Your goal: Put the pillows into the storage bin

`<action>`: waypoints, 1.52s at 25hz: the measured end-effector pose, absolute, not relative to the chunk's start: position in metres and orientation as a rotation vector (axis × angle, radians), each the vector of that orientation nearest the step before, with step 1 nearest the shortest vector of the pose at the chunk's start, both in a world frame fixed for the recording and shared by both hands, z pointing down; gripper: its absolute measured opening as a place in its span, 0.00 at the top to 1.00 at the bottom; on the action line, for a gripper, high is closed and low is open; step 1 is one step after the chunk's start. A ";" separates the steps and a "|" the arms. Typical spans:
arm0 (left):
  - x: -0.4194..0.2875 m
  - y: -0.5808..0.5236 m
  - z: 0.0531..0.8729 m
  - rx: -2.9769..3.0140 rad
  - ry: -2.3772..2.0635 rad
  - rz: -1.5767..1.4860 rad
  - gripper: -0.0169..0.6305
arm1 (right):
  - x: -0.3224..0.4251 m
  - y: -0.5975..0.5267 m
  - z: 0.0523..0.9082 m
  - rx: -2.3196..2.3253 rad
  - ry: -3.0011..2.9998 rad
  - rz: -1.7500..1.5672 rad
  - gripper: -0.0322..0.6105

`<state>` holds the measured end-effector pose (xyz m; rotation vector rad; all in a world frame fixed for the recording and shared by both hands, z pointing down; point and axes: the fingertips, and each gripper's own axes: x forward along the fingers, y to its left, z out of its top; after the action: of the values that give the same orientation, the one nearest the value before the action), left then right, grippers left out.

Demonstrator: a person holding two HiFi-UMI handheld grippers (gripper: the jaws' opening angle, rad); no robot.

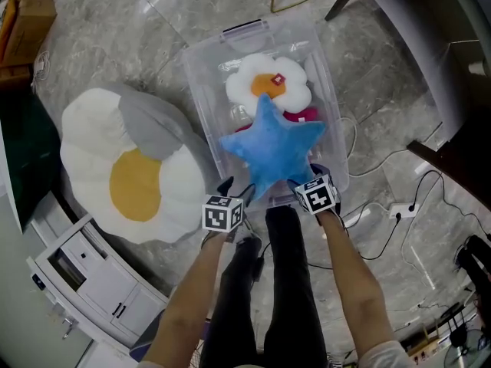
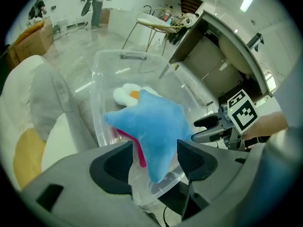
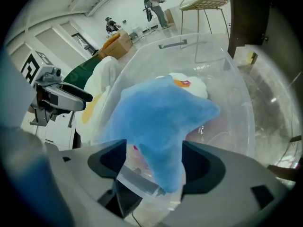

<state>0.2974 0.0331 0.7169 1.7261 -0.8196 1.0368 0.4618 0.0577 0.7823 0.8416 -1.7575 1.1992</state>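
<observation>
— Grey marble floor [image 1: 115, 37] is being taken up at the middle by a clear plastic storage bin [image 1: 201, 106]. What is being carried inside it?

— Three pillows are being carried there. A blue star pillow [image 1: 270, 144] is being borne on top of the others, with its lower points reaching over the bin's near rim. A small white flower-shaped pillow [image 1: 268, 83] with an orange centre is being shown behind it, toward the bin's far end. A pink pillow [image 1: 305, 116] is being mostly hidden beneath the star.

— How are the claws being held?

— Both are being held at the near edge of the bin, side by side. The jaws of the left claw [image 2: 155, 148] are being held spread, and one lower point of the star is hanging between them with a gap showing beside it, so it is not being pinched. The jaws of the right claw [image 3: 155, 150] are being held spread in the same way around another point of the star, which is likewise not being squeezed.

— What is being shown outside the bin?

— A large fried-egg pillow [image 1: 134, 182] is being supported by the floor just beside the bin's left wall. A grey cushion-like piece [image 1: 149, 125] is being carried on its upper part; whether it is a separate pillow cannot be told. A white cabinet [image 1: 92, 271] is being shown at the near left, a cardboard box [image 1: 27, 14] at the far left, and a white power strip [image 1: 400, 209] with cables at the right.
</observation>
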 end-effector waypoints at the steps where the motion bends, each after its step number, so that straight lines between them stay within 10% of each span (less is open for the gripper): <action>1: 0.294 0.037 0.716 1.727 -0.816 1.036 0.54 | 0.459 0.060 0.780 0.849 -1.761 1.192 0.39; 38: 0.144 0.148 0.290 2.278 -0.744 0.577 0.54 | 0.294 0.155 0.310 1.354 -2.127 0.988 0.39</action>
<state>0.1441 0.1483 0.2897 2.2783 -0.7436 0.5775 0.2940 0.1546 0.3097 1.3535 -2.1267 0.9883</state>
